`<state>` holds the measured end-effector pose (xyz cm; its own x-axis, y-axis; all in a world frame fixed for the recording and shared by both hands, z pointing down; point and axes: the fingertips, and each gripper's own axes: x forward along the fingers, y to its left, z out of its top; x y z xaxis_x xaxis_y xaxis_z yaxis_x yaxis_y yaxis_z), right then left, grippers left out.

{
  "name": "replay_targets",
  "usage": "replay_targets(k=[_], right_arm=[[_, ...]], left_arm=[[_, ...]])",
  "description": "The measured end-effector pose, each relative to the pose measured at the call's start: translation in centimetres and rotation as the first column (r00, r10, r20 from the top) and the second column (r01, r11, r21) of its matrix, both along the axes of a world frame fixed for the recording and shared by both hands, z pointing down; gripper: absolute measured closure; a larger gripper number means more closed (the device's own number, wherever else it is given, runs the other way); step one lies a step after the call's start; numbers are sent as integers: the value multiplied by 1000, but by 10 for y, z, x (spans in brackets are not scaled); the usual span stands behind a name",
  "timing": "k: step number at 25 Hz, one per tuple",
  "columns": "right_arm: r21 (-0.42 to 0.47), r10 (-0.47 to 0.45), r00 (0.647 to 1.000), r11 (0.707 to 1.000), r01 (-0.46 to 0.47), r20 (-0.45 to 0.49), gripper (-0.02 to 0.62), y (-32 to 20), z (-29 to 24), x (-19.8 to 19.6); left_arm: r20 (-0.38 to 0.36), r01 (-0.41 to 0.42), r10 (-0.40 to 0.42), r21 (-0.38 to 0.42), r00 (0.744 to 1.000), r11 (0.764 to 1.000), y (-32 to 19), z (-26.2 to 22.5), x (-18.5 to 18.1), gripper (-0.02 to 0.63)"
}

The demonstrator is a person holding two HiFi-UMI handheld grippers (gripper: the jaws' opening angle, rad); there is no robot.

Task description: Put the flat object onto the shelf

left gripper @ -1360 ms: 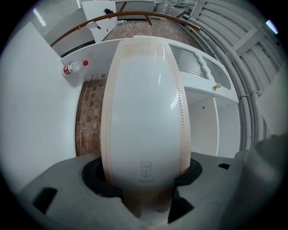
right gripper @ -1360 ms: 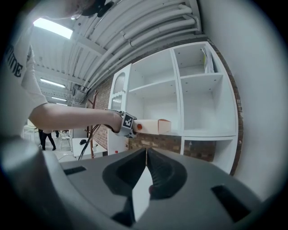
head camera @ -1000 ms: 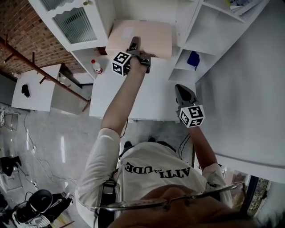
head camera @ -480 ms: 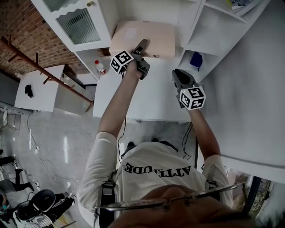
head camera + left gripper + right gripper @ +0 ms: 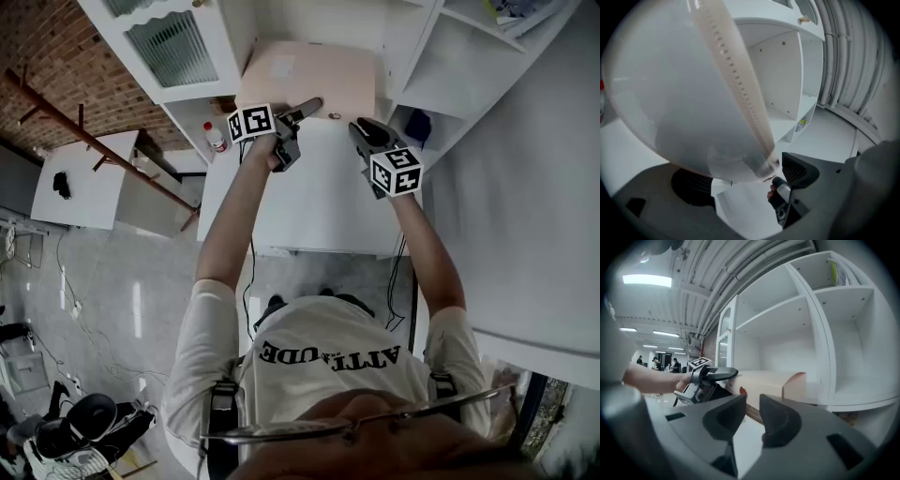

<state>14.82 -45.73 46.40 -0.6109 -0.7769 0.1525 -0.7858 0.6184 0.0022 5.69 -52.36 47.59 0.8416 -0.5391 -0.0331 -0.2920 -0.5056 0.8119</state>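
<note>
1. Left hand-held gripper (image 5: 745,180): jaws have just been opening and stand wide apart. The pads are clear of the flat object (image 5: 309,73), whose near edge sits at the jaws.
2. Right hand-held gripper (image 5: 752,404): jaws narrowly parted, nothing between them.
3. Seen from the left gripper view, the flat object fills the frame, blurred and cut off.
4. It is thin, pale beige and rectangular, with a dotted strip along one edge, and lies flat on the shelf (image 5: 394,37).
5. Label patch (image 5: 281,67) on top: print unreadable.

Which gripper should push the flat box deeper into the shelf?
Probably left: the left gripper, jaws just opening, has the edge of the flat beige box between them; the empty right gripper sits alongside, short of the box.
</note>
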Motion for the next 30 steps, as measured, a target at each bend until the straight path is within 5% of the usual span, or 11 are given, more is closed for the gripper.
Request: replay_targets(k=[7,12,30], right_arm=[[13,-5,1000,1000,5,-7,503,-4,-3,-9],[20,17,1000,1000,-16,-9,503,-9,-8,-2],[5,48,996,999,-48,-72,502,-37,-8,-1]], left_arm=[[228,-31,5,109,974,994,17,10,-35,186],[436,-5,-116,268,893,963,33,9,-64,186],[455,41,-200,334,868,942,24,-7,-92,186]])
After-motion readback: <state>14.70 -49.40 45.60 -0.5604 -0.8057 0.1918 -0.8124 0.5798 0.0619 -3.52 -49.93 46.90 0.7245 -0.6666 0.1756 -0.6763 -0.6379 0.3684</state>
